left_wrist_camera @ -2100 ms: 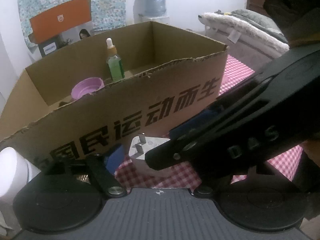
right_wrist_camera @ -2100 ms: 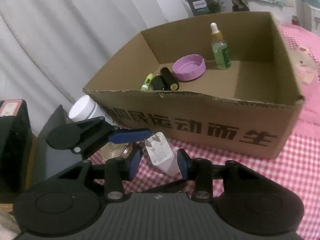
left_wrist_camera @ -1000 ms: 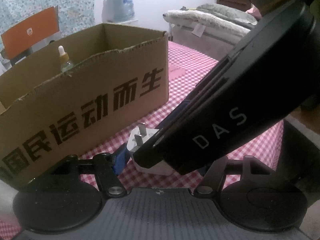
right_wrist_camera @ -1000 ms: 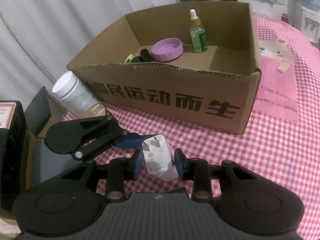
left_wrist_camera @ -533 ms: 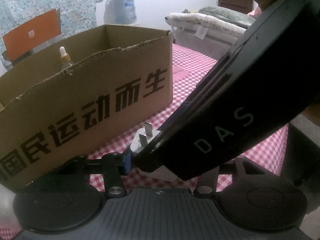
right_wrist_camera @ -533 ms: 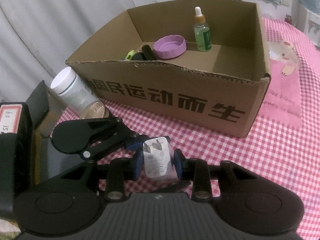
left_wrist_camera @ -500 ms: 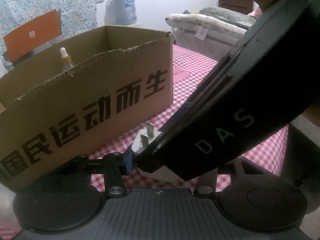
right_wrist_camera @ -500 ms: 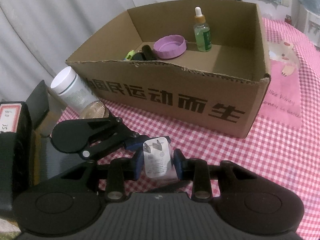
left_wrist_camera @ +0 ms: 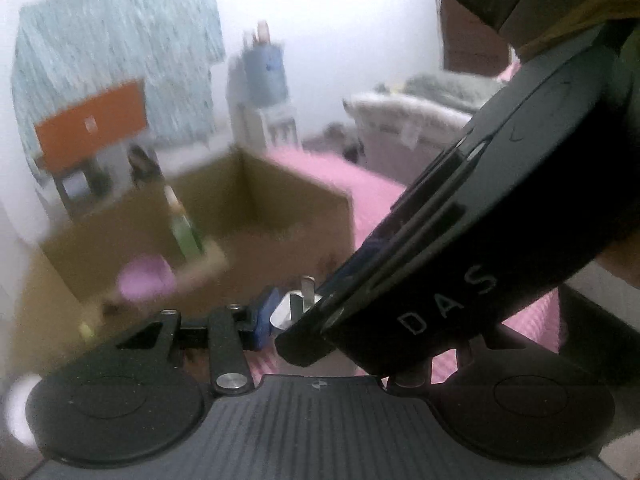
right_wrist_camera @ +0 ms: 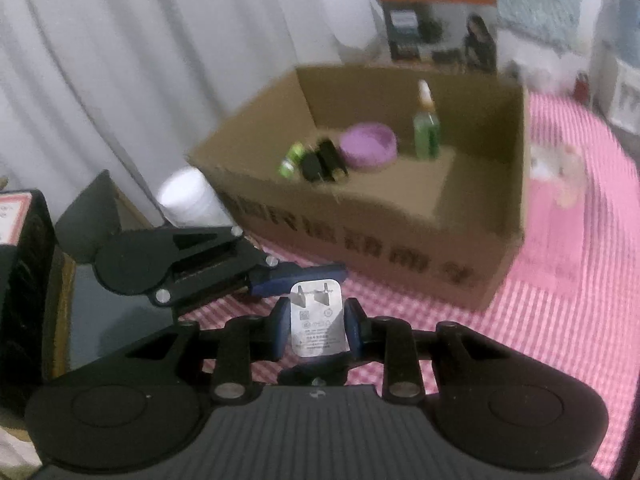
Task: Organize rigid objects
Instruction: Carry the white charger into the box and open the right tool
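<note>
A white plug adapter (right_wrist_camera: pixel 318 325) is clamped between the blue pads (right_wrist_camera: pixel 279 330) of the right gripper (right_wrist_camera: pixel 317 330), prongs facing the camera, and is held above the pink checked tablecloth (right_wrist_camera: pixel 552 320) on the near side of the cardboard box (right_wrist_camera: pixel 400 240). The left gripper (right_wrist_camera: pixel 296 274) is seen from the right wrist view reaching in from the left, one blue finger lying just beside the adapter's top edge. In the left wrist view the adapter (left_wrist_camera: pixel 298 306) is seen beside that gripper's blue pad (left_wrist_camera: pixel 264 320), but the other finger is hidden behind the right gripper's black body, so whether the left gripper (left_wrist_camera: pixel 288 316) is open or closed on anything cannot be told. Inside the box a green dropper bottle (right_wrist_camera: pixel 426 128) is standing upright at the far side, with a purple lid (right_wrist_camera: pixel 370 146) just left of it, then two black cylinders (right_wrist_camera: pixel 324 160) and a small green item (right_wrist_camera: pixel 292 159). A white jar (right_wrist_camera: pixel 188 196) is standing outside the box, at its near left corner.
</note>
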{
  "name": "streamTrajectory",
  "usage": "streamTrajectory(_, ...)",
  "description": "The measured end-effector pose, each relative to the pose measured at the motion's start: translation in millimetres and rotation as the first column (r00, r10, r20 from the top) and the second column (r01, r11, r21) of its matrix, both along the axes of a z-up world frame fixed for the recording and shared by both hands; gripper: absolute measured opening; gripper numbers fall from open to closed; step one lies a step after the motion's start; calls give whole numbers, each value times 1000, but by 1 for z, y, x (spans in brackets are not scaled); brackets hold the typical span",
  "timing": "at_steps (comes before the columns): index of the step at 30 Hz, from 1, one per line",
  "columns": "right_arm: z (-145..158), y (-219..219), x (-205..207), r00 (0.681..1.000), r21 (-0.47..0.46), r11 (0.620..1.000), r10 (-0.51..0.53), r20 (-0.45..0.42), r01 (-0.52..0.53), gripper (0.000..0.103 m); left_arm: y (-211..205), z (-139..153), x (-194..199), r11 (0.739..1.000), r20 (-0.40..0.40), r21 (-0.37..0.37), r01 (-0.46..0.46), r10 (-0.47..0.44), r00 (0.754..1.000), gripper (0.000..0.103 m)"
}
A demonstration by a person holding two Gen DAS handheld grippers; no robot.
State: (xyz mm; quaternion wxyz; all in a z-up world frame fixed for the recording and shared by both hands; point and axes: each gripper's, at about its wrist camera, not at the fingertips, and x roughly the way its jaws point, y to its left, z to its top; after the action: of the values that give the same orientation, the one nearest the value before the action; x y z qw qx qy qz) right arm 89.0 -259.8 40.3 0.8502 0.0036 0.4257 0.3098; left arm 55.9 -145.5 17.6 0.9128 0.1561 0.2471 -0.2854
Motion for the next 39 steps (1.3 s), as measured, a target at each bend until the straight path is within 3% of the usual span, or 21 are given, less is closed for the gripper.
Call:
streamTrajectory(6, 46, -3, 22, 998, 33, 999, 19, 64, -22, 29, -1, 35, 31, 1000, 69, -22, -7, 8, 998, 46)
streamTrajectory(13, 63, -14, 95, 999, 31, 999, 15, 36, -16, 29, -15, 44, 107, 999, 10, -37, -10, 11, 1000, 46)
streamTrajectory(19, 45, -26, 173, 999, 16, 1000, 1, -52, 0, 29, -24, 32, 167, 998, -121, -29, -51, 47, 991, 48)
streamTrajectory(25, 18, -26, 227, 996, -67, 997, -33, -85, 27, 29, -21, 18, 208, 991, -243, -46, -122, 107, 964, 54)
streamTrajectory(32, -3, -3, 257, 997, -188, 982, -16, -81, 1, 29, -21, 8, 217, 988, -284, -1, -151, 145, 948, 70)
streamTrajectory(39, -18, 16, 263, 998, -300, 954, -3, -58, -15, 30, -11, 19, 208, 983, -296, -22, -184, 169, 940, 80)
